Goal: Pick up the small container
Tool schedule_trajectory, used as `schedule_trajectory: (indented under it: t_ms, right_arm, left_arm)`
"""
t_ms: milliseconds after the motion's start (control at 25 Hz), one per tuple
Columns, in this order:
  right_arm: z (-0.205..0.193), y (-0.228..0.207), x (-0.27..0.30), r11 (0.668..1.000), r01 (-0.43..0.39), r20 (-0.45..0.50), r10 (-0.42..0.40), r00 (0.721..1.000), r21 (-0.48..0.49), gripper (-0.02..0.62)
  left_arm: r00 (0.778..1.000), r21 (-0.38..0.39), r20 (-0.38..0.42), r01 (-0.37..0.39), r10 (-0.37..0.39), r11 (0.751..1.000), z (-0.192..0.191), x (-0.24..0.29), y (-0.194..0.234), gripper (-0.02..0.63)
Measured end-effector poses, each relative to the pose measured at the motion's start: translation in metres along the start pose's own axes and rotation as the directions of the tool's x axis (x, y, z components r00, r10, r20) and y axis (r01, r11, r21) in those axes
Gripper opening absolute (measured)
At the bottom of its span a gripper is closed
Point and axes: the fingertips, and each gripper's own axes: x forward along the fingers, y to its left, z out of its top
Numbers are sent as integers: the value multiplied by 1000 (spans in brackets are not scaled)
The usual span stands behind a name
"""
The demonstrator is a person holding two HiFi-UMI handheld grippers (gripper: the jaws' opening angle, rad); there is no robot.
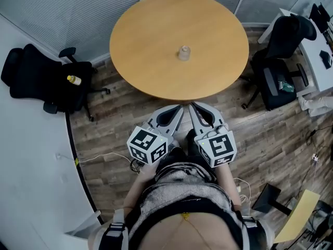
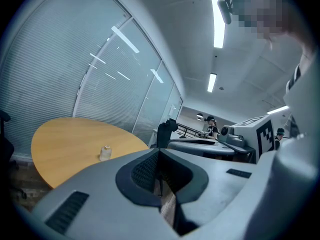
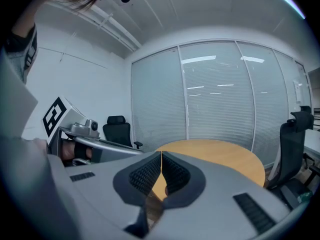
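The small clear container stands upright near the middle of the round wooden table. Both grippers are held side by side in front of the person's body, short of the table's near edge and pointing toward it. My left gripper has its jaws closed together with nothing between them. My right gripper is likewise shut and empty. In the left gripper view the container shows on the table, left of the closed left gripper. In the right gripper view the shut right gripper covers part of the table, and no container shows.
A black office chair with a yellow bottle on its seat stands left of the table. Another black chair and a white desk are at the right. Blind-covered glass walls run behind. Cables lie on the wood floor.
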Motion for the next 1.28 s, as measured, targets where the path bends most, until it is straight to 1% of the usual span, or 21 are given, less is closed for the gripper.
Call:
schedule_trajectory:
  t_ms: [160, 400, 680, 1000, 1160, 1280]
  right_arm:
    - [12, -34, 10, 1000, -19, 18, 19, 1000, -8, 20]
    - [24, -74, 27, 997, -75, 25, 75, 997, -26, 20]
    - [30, -104, 37, 990, -139, 25, 140, 990, -36, 20]
    - [31, -131, 42, 978, -201, 15, 202, 979, -54, 20]
    - [29, -143, 42, 971, -228, 5, 229, 973, -66, 20]
    - [27, -155, 40, 972, -231, 12, 232, 973, -50, 20]
  left_arm:
    - [1000, 10, 9, -20, 20, 1000, 14, 31, 3, 5]
    - [997, 10, 33, -70, 69, 998, 34, 71, 10, 5]
    - [992, 2, 48, -118, 118, 993, 46, 103, 11, 5]
    - [982, -7, 68, -177, 177, 984, 53, 128, 11, 5]
    - [974, -26, 81, -208, 209, 978, 51, 138, 10, 5]
    - [972, -42, 67, -223, 225, 974, 45, 147, 8, 5]
